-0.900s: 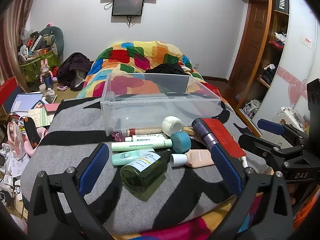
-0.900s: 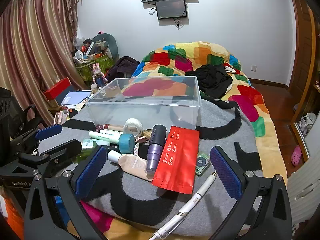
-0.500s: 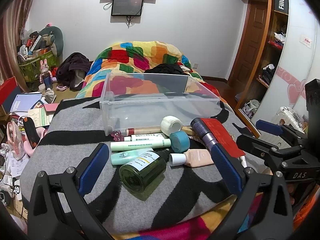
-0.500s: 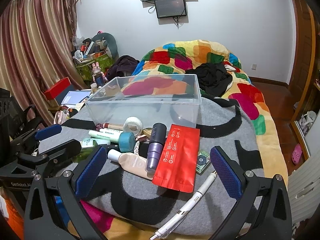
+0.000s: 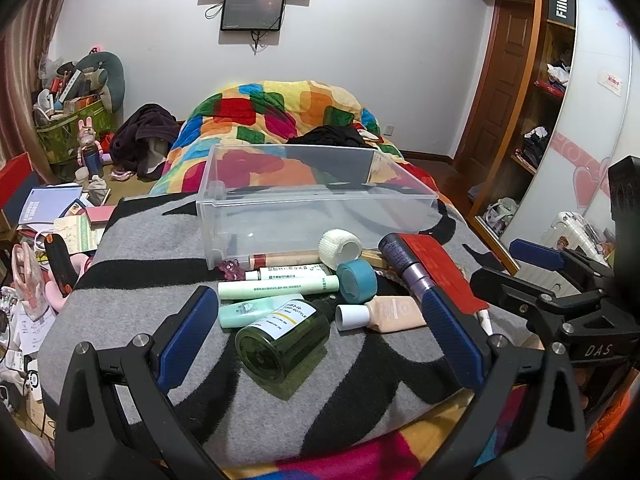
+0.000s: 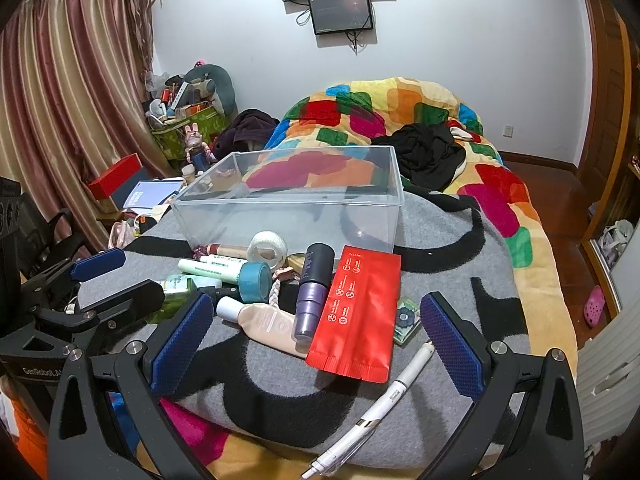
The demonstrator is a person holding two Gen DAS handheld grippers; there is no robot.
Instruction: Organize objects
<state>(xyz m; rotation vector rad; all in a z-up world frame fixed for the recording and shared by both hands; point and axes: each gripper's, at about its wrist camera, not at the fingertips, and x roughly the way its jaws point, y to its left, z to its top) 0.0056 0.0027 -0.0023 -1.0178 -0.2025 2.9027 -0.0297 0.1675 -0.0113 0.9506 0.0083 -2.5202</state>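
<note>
A clear plastic bin (image 5: 320, 216) (image 6: 296, 216) stands empty on the grey and black blanket (image 5: 168, 280). In front of it lie toiletries: a dark green bottle (image 5: 284, 338), pale green tubes (image 5: 276, 285), a teal cap (image 5: 356, 280) (image 6: 252, 277), a beige tube (image 5: 384, 312) (image 6: 268, 324), a purple bottle (image 5: 402, 264) (image 6: 314, 292), a red pouch (image 6: 358, 312) and a white pen-like device (image 6: 384, 404). My left gripper (image 5: 320, 332) is open, hovering over the green bottle. My right gripper (image 6: 316, 340) is open above the red pouch.
A white gauze roll (image 6: 267, 246), a small pink bear charm (image 5: 230, 270) and a green packet (image 6: 406, 320) lie among the items. A colourful quilt (image 6: 400, 120) with black clothes (image 6: 428, 156) covers the bed behind. Clutter fills the floor (image 5: 40, 248) at left.
</note>
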